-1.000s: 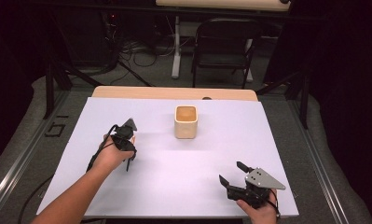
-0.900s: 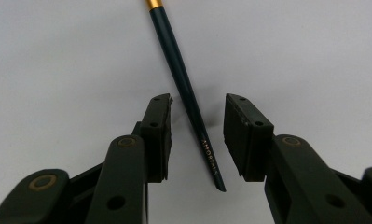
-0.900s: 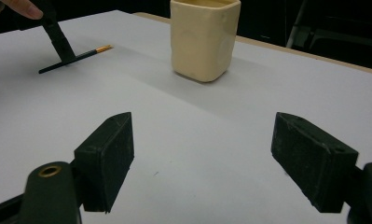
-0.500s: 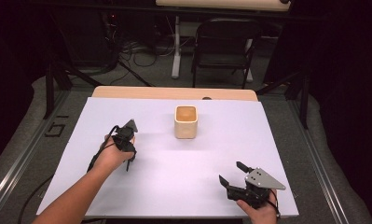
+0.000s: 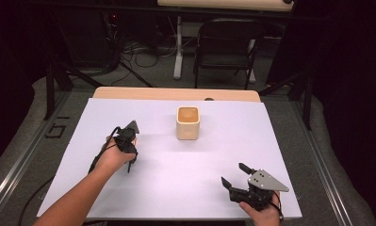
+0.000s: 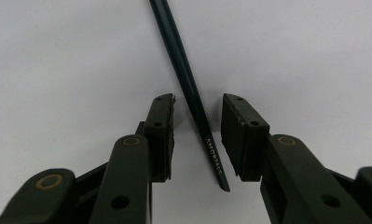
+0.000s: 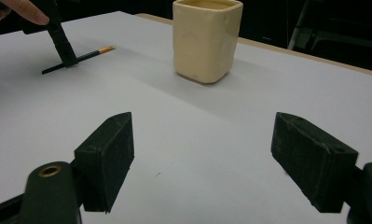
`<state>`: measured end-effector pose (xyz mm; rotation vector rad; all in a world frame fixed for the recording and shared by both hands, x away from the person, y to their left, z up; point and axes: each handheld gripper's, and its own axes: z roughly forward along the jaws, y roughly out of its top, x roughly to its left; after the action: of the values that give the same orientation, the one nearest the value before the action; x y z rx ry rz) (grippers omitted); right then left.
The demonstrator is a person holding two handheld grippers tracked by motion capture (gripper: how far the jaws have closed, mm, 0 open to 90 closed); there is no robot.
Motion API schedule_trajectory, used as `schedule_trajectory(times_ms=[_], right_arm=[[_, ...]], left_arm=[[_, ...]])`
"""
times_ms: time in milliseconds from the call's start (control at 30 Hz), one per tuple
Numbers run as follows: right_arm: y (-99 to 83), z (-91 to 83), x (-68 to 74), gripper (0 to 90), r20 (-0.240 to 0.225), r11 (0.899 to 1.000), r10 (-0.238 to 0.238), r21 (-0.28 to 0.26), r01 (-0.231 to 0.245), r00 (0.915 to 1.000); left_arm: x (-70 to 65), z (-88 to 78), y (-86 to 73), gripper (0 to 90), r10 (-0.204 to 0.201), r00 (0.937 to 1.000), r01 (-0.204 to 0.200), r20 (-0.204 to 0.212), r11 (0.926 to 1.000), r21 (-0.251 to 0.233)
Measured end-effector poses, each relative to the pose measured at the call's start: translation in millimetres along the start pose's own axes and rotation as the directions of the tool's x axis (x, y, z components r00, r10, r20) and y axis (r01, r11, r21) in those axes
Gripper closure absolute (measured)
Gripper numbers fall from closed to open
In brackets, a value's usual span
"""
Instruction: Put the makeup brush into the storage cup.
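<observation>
My left tongs (image 6: 196, 135) stand apart astride the thin dark-green paintbrush (image 6: 188, 88) lying flat on the white surface (image 5: 176, 179), pads not yet touching. I should centre, then squeeze evenly so it doesn't roll. My right tongs (image 5: 237, 175) rest wide open. The cream square ceramic cup (image 5: 188, 122) stands well apart, leaving open room between.

White sheet (image 5: 185, 174) covers counter; bare wooden edge (image 5: 176, 93) shows along far side. Cream square cup (image 5: 188, 123) stands upright on sheet, toward far middle, open top. Behind counter, black chair (image 5: 225, 47) on grey carpet, loose cables (image 5: 134, 66) on floor to its left. Metal rail (image 5: 16, 165) runs along counter's left.
</observation>
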<state>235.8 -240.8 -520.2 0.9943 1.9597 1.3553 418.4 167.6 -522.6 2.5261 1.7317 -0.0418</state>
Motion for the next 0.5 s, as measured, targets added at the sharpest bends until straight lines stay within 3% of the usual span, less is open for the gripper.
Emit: schedule_trajectory(times_ms=[367,500], right_arm=[[0.0,0.0,-0.1,21.0,-0.002,1.000,0.000,0.002,0.000,1.0000],[-0.1,0.3,0.1,21.0,-0.002,1.000,-0.002,0.001,0.002,1.0000]], left_arm=[[-2.3,1.1,1.0,68.9,0.002,0.9999,-0.002,-0.012,1.0000,0.009],[-2.9,1.3,1.3,72.4,0.016,0.9992,-0.016,-0.036,0.9998,0.013]])
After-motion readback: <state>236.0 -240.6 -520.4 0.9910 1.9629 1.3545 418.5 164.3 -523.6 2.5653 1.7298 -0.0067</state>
